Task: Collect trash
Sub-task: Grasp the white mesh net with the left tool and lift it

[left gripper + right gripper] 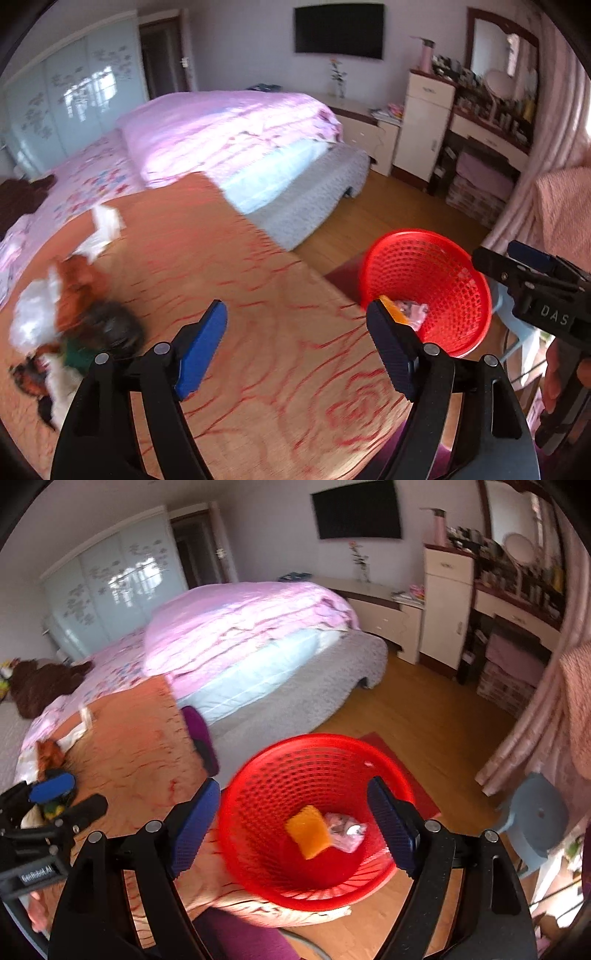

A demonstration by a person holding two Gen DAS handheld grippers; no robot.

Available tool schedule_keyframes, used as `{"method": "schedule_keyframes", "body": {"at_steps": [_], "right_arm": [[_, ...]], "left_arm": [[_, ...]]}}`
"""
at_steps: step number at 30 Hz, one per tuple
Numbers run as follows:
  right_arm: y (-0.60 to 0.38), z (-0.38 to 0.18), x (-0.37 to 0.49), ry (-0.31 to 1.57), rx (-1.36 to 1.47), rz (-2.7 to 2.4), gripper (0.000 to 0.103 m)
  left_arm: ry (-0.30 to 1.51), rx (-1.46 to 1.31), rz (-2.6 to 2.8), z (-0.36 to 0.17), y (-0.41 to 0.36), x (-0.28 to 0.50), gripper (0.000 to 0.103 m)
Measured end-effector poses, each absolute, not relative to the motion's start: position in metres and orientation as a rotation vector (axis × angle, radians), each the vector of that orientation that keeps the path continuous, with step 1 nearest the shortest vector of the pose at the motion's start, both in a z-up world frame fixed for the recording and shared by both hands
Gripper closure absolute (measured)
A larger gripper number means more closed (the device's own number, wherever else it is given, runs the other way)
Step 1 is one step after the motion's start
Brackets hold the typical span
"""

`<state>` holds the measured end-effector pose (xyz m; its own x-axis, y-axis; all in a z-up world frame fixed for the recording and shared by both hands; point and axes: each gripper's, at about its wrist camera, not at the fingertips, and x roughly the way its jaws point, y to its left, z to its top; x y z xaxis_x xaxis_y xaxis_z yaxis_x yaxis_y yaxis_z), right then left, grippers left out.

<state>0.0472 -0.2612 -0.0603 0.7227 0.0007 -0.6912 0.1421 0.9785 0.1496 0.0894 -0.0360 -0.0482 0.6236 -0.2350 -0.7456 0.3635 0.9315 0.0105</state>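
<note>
A red mesh waste basket [314, 823] stands on the floor beside the bed and also shows in the left wrist view [428, 288]. An orange sponge-like piece [307, 830] and a crumpled pink wrapper [345, 830] lie at its bottom. My right gripper [295, 834] is open and empty above the basket's mouth. My left gripper [297, 350] is open and empty above the orange patterned cloth [240, 332] on the bed. A blurred pile of trash [70, 314], white tissue [105, 225], orange wrappers and a dark round item, lies to its left.
The bed carries a pink quilt [229, 129]. A white cabinet [443, 602] and a cluttered dresser [517, 602] stand at the right by a pink curtain. A pale blue stool [532, 819] stands right of the basket. A red mat [402, 771] lies under the basket.
</note>
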Motion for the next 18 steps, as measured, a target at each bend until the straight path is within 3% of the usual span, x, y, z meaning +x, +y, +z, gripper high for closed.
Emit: {"method": "schedule_keyframes", "body": {"at_steps": [18], "right_arm": [[-0.194,-0.048,0.034,0.749,0.104,0.087,0.024]], "left_arm": [[0.74,0.079,0.015,-0.035,0.1,0.048,0.028]]}}
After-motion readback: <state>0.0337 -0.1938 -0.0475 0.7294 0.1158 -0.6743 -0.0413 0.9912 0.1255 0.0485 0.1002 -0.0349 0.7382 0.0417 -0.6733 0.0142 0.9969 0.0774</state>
